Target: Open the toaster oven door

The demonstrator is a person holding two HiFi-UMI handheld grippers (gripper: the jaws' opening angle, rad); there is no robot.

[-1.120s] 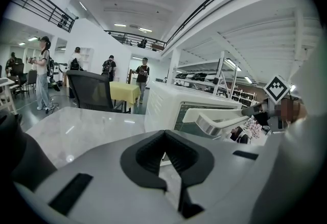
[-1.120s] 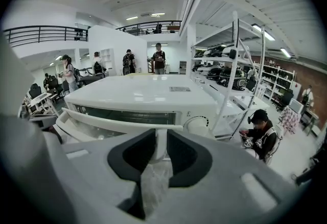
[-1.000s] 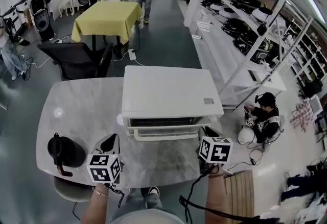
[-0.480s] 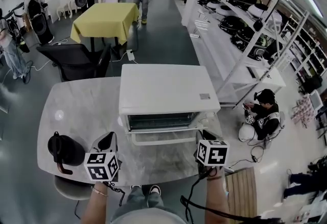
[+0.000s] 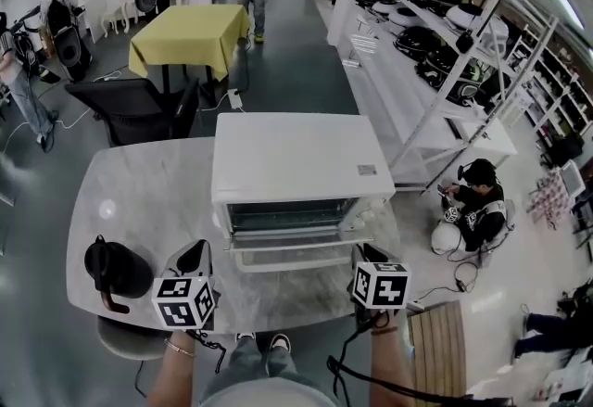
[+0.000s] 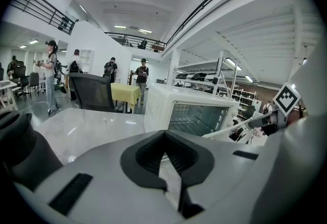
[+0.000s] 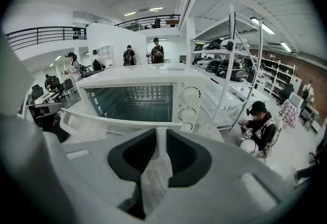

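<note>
Big open hall: white shelving racks (image 5: 435, 53) on the right, a yellow-clothed table (image 5: 190, 34) and people standing at the back, one person seated on the floor (image 5: 473, 210) by the racks. In front is a rounded grey marble-look table (image 5: 139, 192).

The white boxy toaster oven (image 5: 292, 155) sits mid-table, front facing the person. Its glass-paned drop-down door (image 5: 287, 252) is swung down and out, close to flat. The wire rack and cavity are open to view in the right gripper view.

The right gripper (image 7: 161, 132) is at the front right corner of the door. Its jaws are drawn in to a narrow slot, with the door's white handle bar (image 7: 122, 118) running right across the tips. It looks pinched near the bar's right end, though actual contact is hard to confirm.

The left gripper (image 6: 164, 135) is low over the table, left of the door and apart from it. Its jaws are pressed together at the tips, with nothing between them.

A round black jug with a handle (image 5: 116, 271) stands at the left table edge, beside the left gripper.

Progress: the door is effectively open. My guess is that what's left is, at most, the last bit of drop until it rests, then letting go of the bar.
</note>
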